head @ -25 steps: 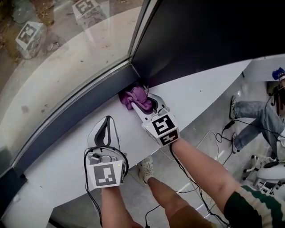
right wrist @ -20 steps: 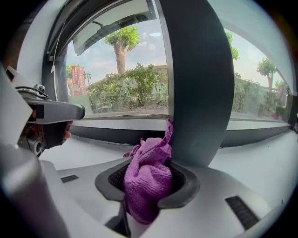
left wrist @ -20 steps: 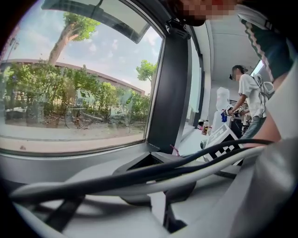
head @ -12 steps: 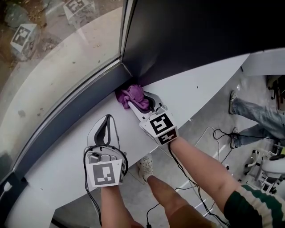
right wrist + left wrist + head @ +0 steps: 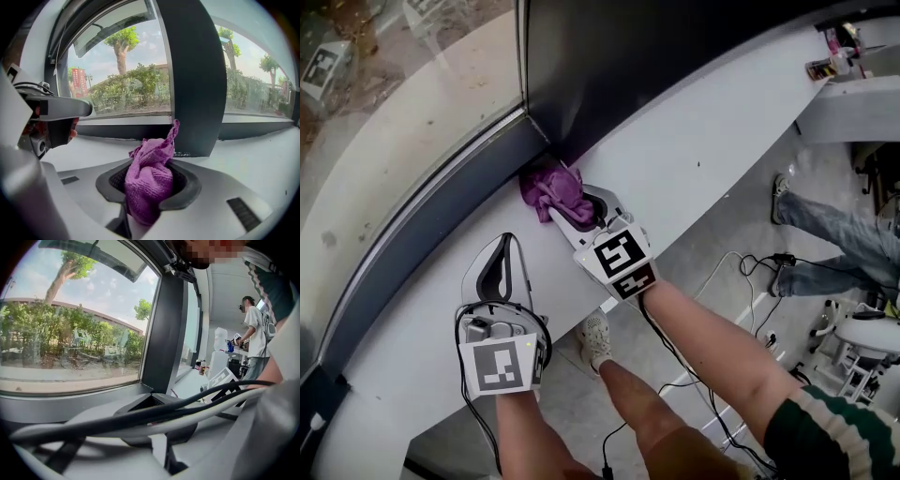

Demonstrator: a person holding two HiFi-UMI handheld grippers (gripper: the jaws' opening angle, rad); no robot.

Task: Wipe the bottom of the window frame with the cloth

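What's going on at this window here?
A person works at a window with a hand-held gripper in each hand. The right hand-held gripper is shut on a purple cloth and holds it at the dark bottom of the window frame, in the corner by the upright post. The left hand-held gripper rests on the white sill, jaws together and empty.
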